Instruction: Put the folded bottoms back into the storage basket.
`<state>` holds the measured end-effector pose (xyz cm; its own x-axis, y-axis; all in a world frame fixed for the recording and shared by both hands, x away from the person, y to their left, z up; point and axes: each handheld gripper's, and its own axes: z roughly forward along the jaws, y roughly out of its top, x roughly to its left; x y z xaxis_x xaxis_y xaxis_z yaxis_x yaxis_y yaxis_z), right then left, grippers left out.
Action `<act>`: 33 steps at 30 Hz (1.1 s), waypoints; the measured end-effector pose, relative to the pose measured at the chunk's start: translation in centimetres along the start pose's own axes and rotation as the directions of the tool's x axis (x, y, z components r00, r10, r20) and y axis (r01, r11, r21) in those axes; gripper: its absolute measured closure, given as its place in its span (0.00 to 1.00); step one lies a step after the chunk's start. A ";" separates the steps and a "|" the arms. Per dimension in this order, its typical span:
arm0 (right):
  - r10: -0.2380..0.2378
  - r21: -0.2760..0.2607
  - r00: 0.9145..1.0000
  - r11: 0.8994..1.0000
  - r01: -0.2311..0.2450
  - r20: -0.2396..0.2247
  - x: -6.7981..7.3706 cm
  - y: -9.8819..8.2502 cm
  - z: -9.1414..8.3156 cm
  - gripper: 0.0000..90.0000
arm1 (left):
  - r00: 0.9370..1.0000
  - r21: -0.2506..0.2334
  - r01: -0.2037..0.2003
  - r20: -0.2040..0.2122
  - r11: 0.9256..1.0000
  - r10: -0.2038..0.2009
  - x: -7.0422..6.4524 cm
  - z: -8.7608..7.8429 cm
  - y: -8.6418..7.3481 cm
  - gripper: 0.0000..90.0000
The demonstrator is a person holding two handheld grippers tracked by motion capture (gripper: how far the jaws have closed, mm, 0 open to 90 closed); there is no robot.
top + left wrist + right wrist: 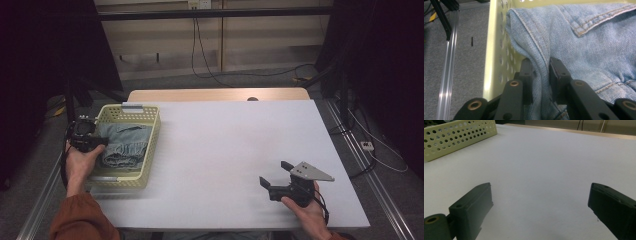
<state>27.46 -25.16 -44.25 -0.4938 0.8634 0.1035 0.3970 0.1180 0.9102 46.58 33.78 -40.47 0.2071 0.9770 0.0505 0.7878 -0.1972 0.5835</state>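
A folded pair of light blue jeans [122,145] lies inside a pale yellow perforated basket [150,150] at the table's left. My left gripper [97,144] reaches over the basket's left wall. In the left gripper view its jaws pinch a seamed fold of the jeans [584,50] close to the basket's inner wall [496,50], so the left gripper [541,72] is shut on the denim. My right gripper [274,173] rests low over the white table near its front right, jaws wide apart. In the right gripper view the right gripper [540,200] has only bare table between its jaws.
The white table top [235,140] stretches between the basket and my right hand. The basket's corner [456,135] shows at the far left of the right gripper view. Metal rails [370,170] run along both table sides, and cables lie on the floor behind.
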 end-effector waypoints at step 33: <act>0.004 0.003 1.000 1.000 -0.004 0.007 0.0 0.0 0.1 0.06 | 0.999 0.069 -0.041 0.007 0.997 0.040 -0.7 1.5 -0.2 0.76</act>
<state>27.48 -25.09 -44.29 -0.4872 0.8670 0.1042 0.4009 0.1161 0.9087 47.16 33.04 -41.89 0.2429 0.9676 0.0682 0.8167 -0.2420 0.5240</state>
